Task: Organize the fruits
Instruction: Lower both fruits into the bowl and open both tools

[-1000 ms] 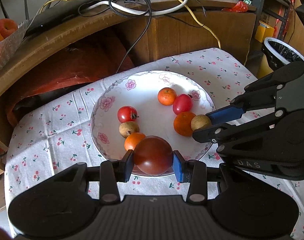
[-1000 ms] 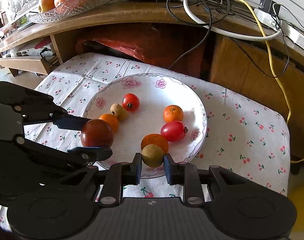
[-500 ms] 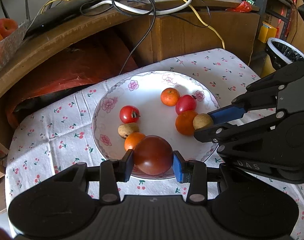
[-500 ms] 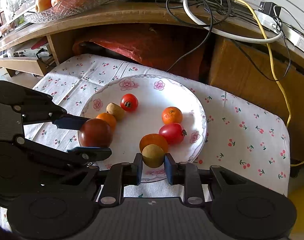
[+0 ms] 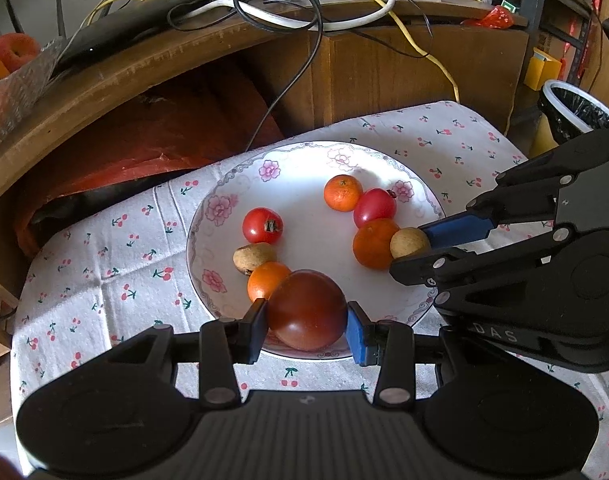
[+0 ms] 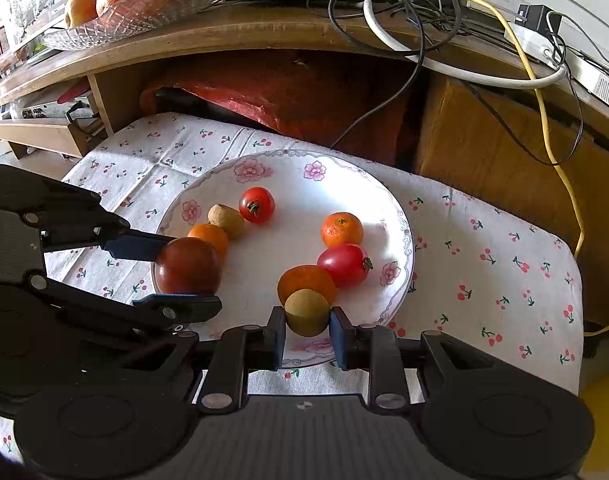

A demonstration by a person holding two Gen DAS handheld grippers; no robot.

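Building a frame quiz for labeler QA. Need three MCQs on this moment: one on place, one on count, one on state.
1. Where does the small tan fruit held by the right tool sit?
A. over the plate's near rim, by an orange
B. in the glass bowl on the shelf
C. on the cloth beyond the plate

2. How many fruits lie loose on the plate, not held by any tool?
A. three
B. four
C. six

3. What state is the left tool in?
A. open and empty
B. shut on the dark red tomato
C. shut on an orange

Key: 1 A, the fruit sits above the near rim against an orange. 2 C, three oranges, two red tomatoes and one tan fruit lie loose. 3 B, both pads press the dark red tomato.
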